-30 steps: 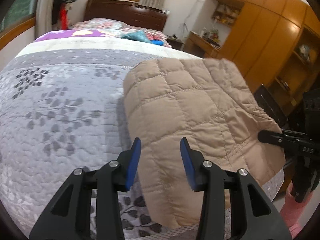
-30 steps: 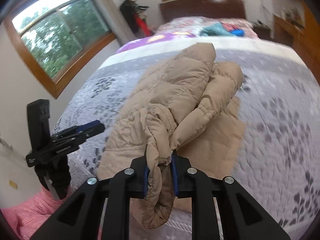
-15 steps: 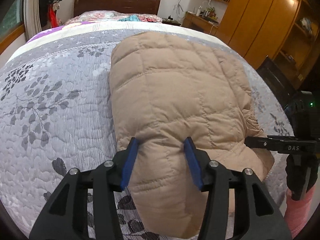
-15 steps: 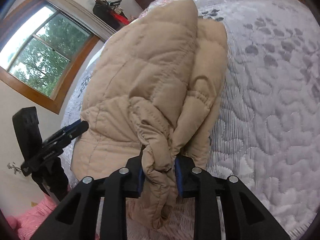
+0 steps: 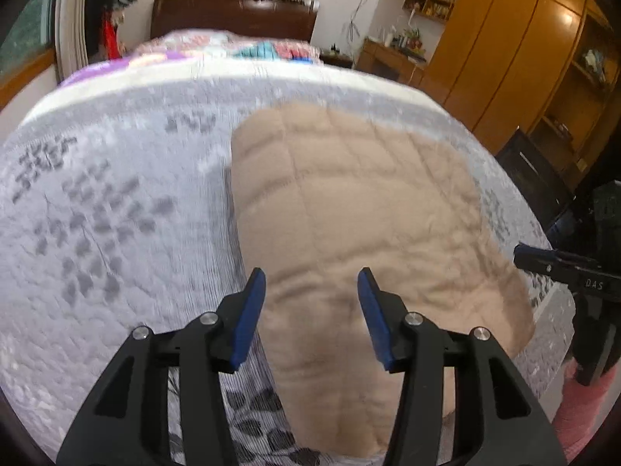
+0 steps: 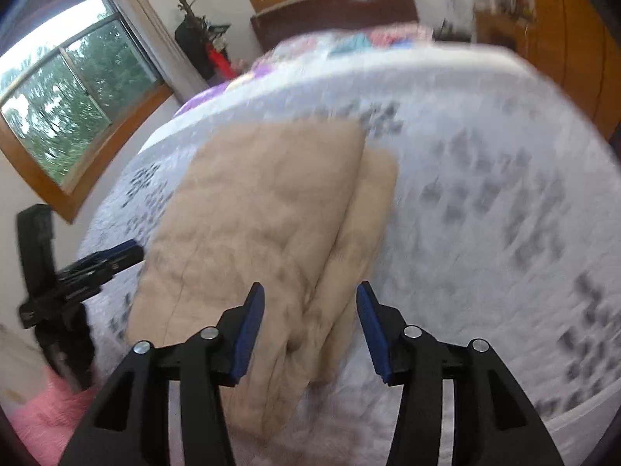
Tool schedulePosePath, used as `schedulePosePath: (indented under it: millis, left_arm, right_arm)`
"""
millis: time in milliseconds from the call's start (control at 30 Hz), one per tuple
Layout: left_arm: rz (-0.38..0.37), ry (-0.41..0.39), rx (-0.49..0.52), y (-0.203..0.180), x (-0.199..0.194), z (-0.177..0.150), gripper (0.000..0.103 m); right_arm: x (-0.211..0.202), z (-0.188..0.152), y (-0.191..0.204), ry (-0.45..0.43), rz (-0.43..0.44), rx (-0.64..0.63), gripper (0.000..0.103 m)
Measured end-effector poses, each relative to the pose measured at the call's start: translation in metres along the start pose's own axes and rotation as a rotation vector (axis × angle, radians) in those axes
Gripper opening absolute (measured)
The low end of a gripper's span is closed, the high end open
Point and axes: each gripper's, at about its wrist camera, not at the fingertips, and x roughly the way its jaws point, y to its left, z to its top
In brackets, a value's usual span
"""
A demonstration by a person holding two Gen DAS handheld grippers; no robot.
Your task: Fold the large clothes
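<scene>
Here, the bed (image 5: 116, 233) fills most of both views, covered by a grey quilted bedspread (image 6: 485, 213) with a dark leaf print. On it lies the tan quilted jacket (image 5: 349, 213), folded into a compact stack near the bed's near edge; in the right wrist view its upper layer sits over a lower layer that shows along the right side (image 6: 372, 202). Behind the bed stand a dark wooden headboard (image 5: 233, 15), a wooden wardrobe (image 5: 504, 39) on the right and a window (image 6: 70, 89) on the left. My left gripper (image 5: 310, 310) hangs above the jacket's near end with its 2 jaws apart, and the pads press on nothing. My right gripper (image 6: 310, 318) hangs above the near right corner of the jacket; its jaws are opening, with fabric seen in the gap below them but no pad touching it. Each gripper shows at the edge of the other's view, beside a pink sleeve (image 6: 50, 407). Both views are blurred.
</scene>
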Motion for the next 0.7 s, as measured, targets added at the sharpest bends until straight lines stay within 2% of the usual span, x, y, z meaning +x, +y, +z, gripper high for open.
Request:
schedulePosePath:
  millis: [67,167,300,467,533,600,700]
  left_arm:
    - [-0.019,-0.01,-0.003,-0.003,-0.003,0.009,0.049]
    - [-0.039,-0.008,0.005,-0.012,0.003,0.02,0.049]
    - [-0.069,0.043,0.001,-0.016,0.024,0.026,0.048]
    - [-0.062,0.072,0.008,-0.016,0.04,0.023,0.048]
    - [-0.074,0.1,0.004,-0.012,0.05,0.025,0.05]
    - [-0.087,0.124,-0.005,-0.007,0.06,0.025,0.05]
    - [-0.084,0.14,-0.001,-0.004,0.074,0.025,0.051]
  right_arm:
    - [0.0,0.013,0.007,-0.031,-0.028,-0.028,0.05]
    - [0.015,0.031,0.024,-0.024,0.029,-0.072,0.049]
    - [0.036,0.043,0.031,-0.021,-0.036,-0.104,0.049]
    - [0.062,0.045,0.014,0.029,-0.054,-0.058,0.049]
    - [0.078,0.045,0.002,0.074,-0.067,-0.013,0.049]
    - [0.096,0.043,-0.013,0.116,-0.023,0.046,0.049]
    - [0.112,0.035,-0.021,0.132,-0.004,0.07,0.049]
